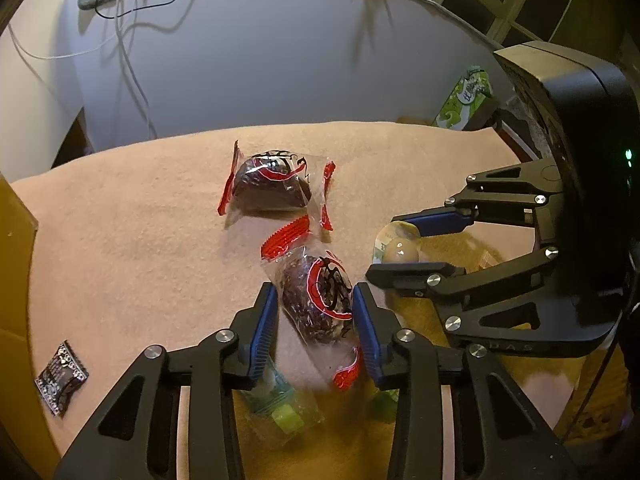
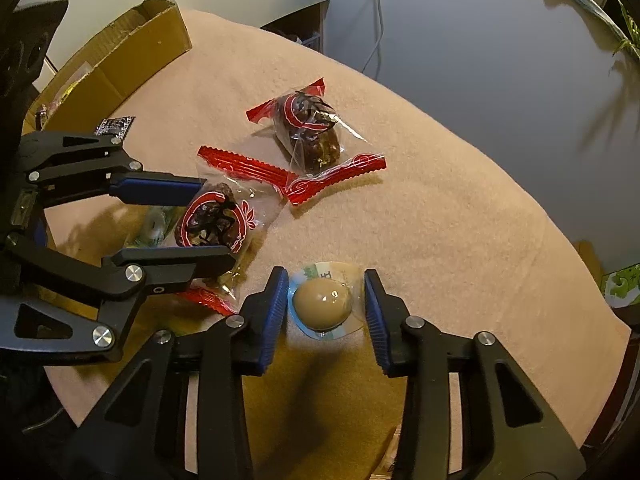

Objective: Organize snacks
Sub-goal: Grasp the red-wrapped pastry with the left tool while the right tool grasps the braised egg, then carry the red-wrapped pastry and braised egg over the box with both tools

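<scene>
Pink fleece cloth (image 2: 420, 208) is spread over the work surface, and every snack is laid on it. Near the cloth's middle a dark cake in a clear wrapper with red crimped ends (image 1: 316, 300) is enclosed by the left gripper (image 1: 316, 308); its blue pads are seen against the wrapper's sides, so the jaws are narrow and closed on it. Just beyond that cake a second wrapped cake (image 1: 272, 188) of the same kind is laid, free of both grippers. To the right of the held cake, a brown egg sealed in a clear pack (image 2: 322, 304) sits between the fingers of the right gripper (image 2: 326, 308). The pads are drawn close to the pack's edges, but a thin gap can be made out on each side, so no firm grip can be confirmed. Under the left gripper a clear packet with green contents (image 1: 280, 408) is partly hidden. At the cloth's left edge a small black sachet with a dotted pattern (image 1: 61, 378) is found, and beside it an open cardboard box (image 2: 120, 56) stands, with some packets dimly visible inside. Behind the cloth a pale wall (image 1: 280, 60) is seen, with black and white cables (image 1: 128, 40) hanging down it. At the far right edge a green printed pack (image 1: 466, 98) is leaned.
</scene>
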Available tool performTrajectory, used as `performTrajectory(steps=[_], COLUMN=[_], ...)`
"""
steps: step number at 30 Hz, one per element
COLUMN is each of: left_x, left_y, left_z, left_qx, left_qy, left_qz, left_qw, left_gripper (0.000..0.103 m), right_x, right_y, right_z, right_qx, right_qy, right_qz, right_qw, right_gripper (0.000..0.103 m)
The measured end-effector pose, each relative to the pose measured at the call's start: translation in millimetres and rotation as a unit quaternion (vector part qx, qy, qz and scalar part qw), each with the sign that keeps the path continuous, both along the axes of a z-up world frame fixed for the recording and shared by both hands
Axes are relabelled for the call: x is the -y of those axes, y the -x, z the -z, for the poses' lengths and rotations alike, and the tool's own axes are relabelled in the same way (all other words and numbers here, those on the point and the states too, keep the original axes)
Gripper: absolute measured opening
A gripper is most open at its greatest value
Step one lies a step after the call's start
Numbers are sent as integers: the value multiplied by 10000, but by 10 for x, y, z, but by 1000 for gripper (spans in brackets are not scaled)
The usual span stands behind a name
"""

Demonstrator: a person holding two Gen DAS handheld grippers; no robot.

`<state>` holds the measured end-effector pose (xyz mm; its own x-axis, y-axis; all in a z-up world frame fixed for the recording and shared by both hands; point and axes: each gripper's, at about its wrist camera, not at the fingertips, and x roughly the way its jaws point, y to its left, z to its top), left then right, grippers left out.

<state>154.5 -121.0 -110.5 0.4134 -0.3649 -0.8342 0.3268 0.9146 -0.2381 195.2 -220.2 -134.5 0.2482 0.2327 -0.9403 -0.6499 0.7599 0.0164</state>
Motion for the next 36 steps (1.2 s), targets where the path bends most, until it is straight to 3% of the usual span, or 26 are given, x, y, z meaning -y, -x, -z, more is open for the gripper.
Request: performTrajectory(steps=[11,22,36], left_x=[-20,-184,-871], left_y=[61,225,562], left_z=[2,-314,-632], left_qx=[109,483,915], left_qy=[-9,69,108], left_qz=[-31,-120,-711], left_qw=[9999,9987,9932], left_gripper=[33,33,33], right_x=[200,206,-465], right_y=[-1,100,252], right_z=[-29,-309,-808], right_qx=[8,231,620], right_qy=[-159,-334,-524], right_qz=[171,206,-259], right_qw=[9997,9990,9964], right_gripper=[34,34,34])
